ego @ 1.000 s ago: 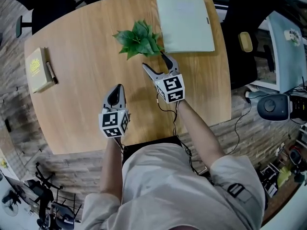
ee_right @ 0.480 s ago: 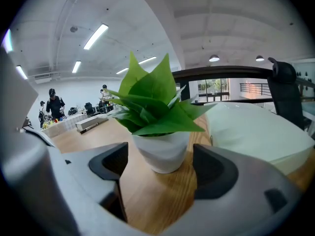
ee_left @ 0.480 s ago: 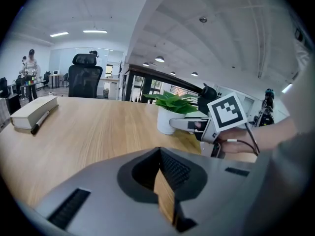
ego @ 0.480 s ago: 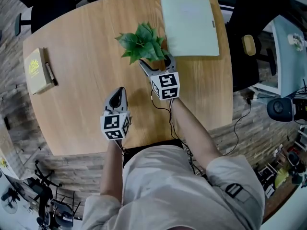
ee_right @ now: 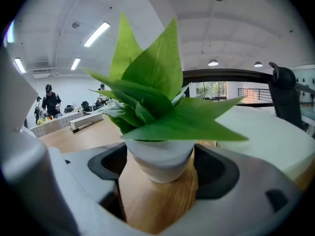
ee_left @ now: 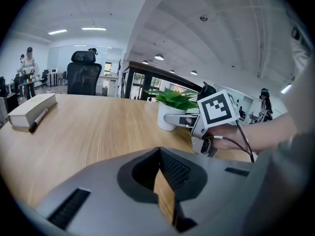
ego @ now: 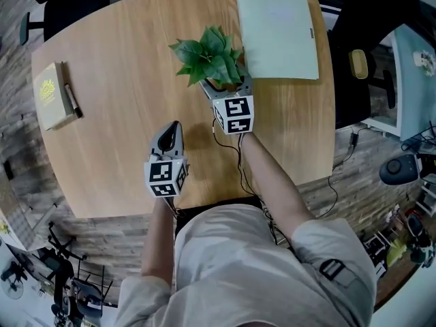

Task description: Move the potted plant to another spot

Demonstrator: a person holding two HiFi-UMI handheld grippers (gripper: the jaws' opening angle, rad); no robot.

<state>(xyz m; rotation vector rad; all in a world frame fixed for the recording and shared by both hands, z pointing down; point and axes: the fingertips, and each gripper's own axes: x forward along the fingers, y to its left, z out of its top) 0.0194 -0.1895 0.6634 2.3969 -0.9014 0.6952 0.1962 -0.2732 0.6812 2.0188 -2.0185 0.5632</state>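
The potted plant (ego: 210, 54), green leaves in a small white pot (ee_right: 157, 159), stands on the round wooden table (ego: 122, 67) toward its far side. My right gripper (ego: 225, 82) reaches round the pot, one finger on each side. Its jaws have just been opening, and the pot stands between the pads without being pressed. In the left gripper view the same pot (ee_left: 166, 120) appears with a right gripper finger (ee_left: 178, 119) beside it. My left gripper (ego: 172, 127) rests low over the table nearer the person, left of the plant, tips together and nothing in it.
A pale green folder (ego: 276, 29) lies just right of the plant. A yellowish book (ego: 49, 95) with a pen (ego: 71, 101) sits at the table's left edge. A black chair (ego: 361, 53) stands past the right edge. People stand far back in the room.
My right gripper has moved forward to the plant; its fingers, short of the pot before, now stand on both sides of it. The left gripper has stayed put.
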